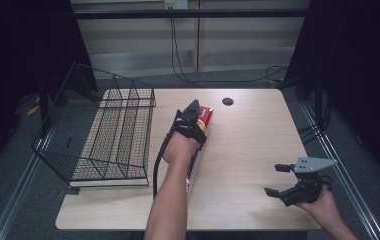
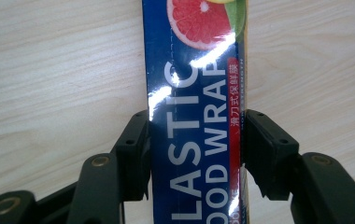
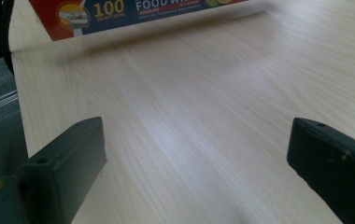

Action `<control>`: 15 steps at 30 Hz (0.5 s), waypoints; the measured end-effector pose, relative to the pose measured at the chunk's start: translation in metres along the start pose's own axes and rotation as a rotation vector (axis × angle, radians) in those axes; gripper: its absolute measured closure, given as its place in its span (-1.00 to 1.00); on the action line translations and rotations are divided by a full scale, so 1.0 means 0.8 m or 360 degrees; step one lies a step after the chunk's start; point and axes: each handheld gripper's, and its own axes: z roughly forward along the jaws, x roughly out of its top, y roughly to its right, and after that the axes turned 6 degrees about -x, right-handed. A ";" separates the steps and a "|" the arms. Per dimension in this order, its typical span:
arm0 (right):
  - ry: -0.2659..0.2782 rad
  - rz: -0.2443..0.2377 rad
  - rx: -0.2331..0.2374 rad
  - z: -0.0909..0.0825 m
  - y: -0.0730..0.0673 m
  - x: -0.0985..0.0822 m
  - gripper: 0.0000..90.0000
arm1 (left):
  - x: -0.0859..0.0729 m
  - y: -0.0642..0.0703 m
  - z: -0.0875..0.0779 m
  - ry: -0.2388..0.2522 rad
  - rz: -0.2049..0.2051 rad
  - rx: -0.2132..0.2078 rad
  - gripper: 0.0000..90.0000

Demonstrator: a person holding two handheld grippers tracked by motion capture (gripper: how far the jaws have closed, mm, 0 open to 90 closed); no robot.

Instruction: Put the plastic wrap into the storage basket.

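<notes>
High view: a long, narrow box of plastic food wrap lies lengthwise near the middle of the desk, running from the far edge toward the near one. Its far end shows red and yellow; the rest is mostly covered by the person's left forearm. The left gripper sits over that far end, jaws clenched on the box. A wire basket stands along the desk's left edge, just beside the box but apart from it. The right gripper hovers near the near right corner, jaws spread wide with nothing between them.

Left gripper view: the box is deep blue and glossy, with glare streaks across it. White capitals read "PLASTIC FOOD WRAP" — partly cut off — beside a red strip with small white characters, and a cut grapefruit is pictured at the top. Both black pads press the box's long sides.

Right gripper view: the box's end crosses the top, its corner red with a yellow "100" and a blue face reading "FOOD". The jaws stand well apart over bare wood — released.
</notes>
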 end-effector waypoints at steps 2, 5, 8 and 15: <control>0.0003 0.0000 0.0001 0.000 0.000 0.000 -0.91 | 0.000 0.000 -0.003 0.0004 -0.0004 0.0000 0.05; 0.0004 0.0005 -0.0011 0.000 0.000 0.000 -0.93 | 0.001 -0.002 -0.012 0.0007 -0.0006 -0.0002 0.05; 0.0005 0.0005 -0.0013 0.001 0.000 0.000 -0.94 | 0.003 -0.006 -0.022 -0.0020 0.0001 0.0019 0.05; 0.0009 0.0008 -0.0014 0.000 0.001 0.000 -0.94 | 0.006 -0.010 -0.039 -0.0055 0.0022 0.0000 0.05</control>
